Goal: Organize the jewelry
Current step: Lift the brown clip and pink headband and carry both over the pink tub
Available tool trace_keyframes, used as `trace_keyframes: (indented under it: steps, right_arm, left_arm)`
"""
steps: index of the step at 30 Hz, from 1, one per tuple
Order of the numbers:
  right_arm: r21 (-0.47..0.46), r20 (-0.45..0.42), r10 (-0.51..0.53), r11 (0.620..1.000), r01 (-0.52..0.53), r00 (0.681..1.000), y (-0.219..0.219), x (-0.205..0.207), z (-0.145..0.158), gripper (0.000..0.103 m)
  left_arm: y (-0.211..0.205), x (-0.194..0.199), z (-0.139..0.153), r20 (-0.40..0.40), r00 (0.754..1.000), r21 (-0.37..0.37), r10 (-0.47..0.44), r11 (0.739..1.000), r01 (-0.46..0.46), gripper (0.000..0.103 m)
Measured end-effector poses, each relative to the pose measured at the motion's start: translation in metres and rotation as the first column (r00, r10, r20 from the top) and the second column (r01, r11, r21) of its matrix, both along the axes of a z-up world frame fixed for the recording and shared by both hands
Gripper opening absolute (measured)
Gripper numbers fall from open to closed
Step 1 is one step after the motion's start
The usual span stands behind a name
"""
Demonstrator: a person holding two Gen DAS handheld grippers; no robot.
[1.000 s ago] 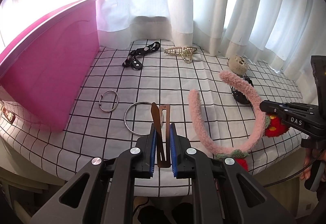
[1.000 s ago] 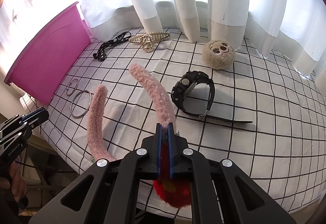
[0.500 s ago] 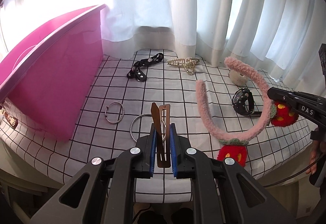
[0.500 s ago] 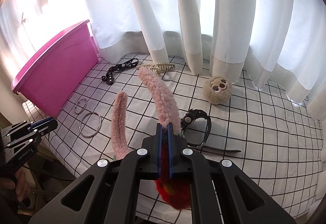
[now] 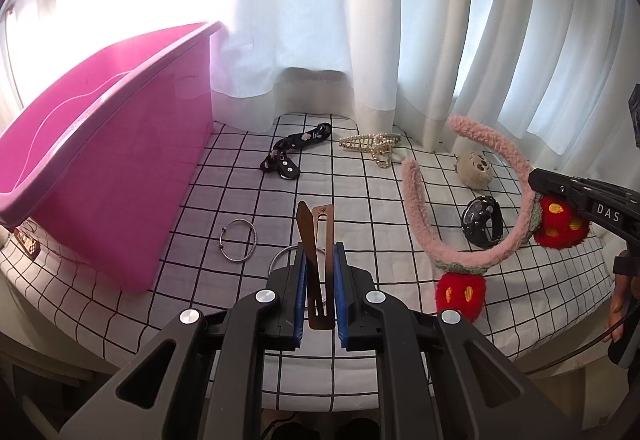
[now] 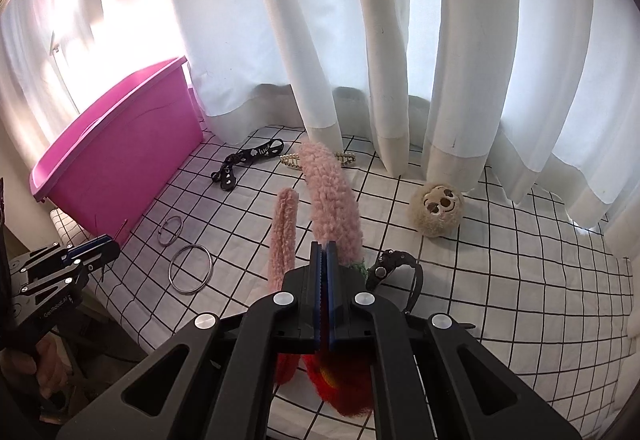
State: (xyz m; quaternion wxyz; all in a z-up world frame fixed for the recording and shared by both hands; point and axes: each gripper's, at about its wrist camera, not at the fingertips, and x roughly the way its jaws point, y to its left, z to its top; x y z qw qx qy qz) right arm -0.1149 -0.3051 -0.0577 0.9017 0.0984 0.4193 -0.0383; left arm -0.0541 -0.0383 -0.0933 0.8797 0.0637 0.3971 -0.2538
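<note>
- Left wrist view: left gripper [image 5: 320, 276] pinches a brown hair clip [image 5: 318, 240] at lower centre.
- Right gripper [image 6: 324, 280] clamps the pink headband [image 6: 332, 196], raised mid-frame.

Sunlit white curtains [image 6: 400, 40] hang behind a grid-patterned tablecloth [image 6: 520, 280].

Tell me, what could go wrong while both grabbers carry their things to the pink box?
The right gripper pinches the fluffy pink headband only near one strawberry, so the long band could swing, twist or slip out.

The left gripper holds the thin brown hair clip by its lower end; a tilt might let it slide free before the pink bin.

The bin's wall stands tall, so a low carry could bump its rim.
</note>
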Motion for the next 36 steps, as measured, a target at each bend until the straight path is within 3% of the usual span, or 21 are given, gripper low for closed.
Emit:
trace_keyframes:
  steps: [7, 14, 19, 25, 27, 29, 31, 36]
  right_arm:
    - [0.091, -0.075, -0.055, 0.994, 0.062, 0.996, -0.017, -0.008, -0.025, 0.002]
    - [0.183, -0.221, -0.098, 0.973, 0.140, 0.970, -0.031, -0.017, -0.073, 0.002]
    - [0.193, -0.281, -0.111, 0.966, 0.170, 0.953, -0.032, -0.018, -0.095, 0.003]
    - [0.215, -0.341, -0.102, 0.959, 0.183, 0.934, -0.029, -0.008, -0.105, 0.022]
    - [0.226, -0.358, -0.104, 0.955, 0.194, 0.928, -0.028, -0.006, -0.109, 0.024]
    - [0.221, -0.346, -0.114, 0.955, 0.199, 0.931, -0.028, -0.004, -0.111, 0.024]
    - [0.214, -0.332, -0.126, 0.955, 0.205, 0.935, -0.028, -0.004, -0.110, 0.014]
    - [0.181, -0.267, -0.119, 0.969, 0.171, 0.956, -0.024, -0.006, -0.092, 0.012]
  left_arm:
    - [-0.002, 0.002, -0.005, -0.021, 1.000, 0.013, -0.005, 1.000, 0.005, 0.012]
    - [-0.005, 0.003, -0.008, -0.029, 0.999, 0.024, -0.017, 1.000, 0.018, 0.012]
    - [-0.008, 0.001, -0.011, -0.034, 0.999, 0.035, -0.027, 0.999, 0.028, 0.012]
    - [-0.008, 0.000, -0.013, -0.036, 0.999, 0.042, -0.027, 0.999, 0.028, 0.012]
    - [-0.007, 0.000, -0.013, -0.038, 0.999, 0.043, -0.021, 0.999, 0.023, 0.012]
    - [-0.006, 0.001, -0.014, -0.042, 0.999, 0.043, -0.016, 0.999, 0.018, 0.012]
    - [-0.005, 0.000, -0.014, -0.043, 0.999, 0.044, -0.011, 0.999, 0.013, 0.012]
    - [-0.001, 0.000, -0.011, -0.033, 0.999, 0.038, -0.001, 0.999, 0.002, 0.012]
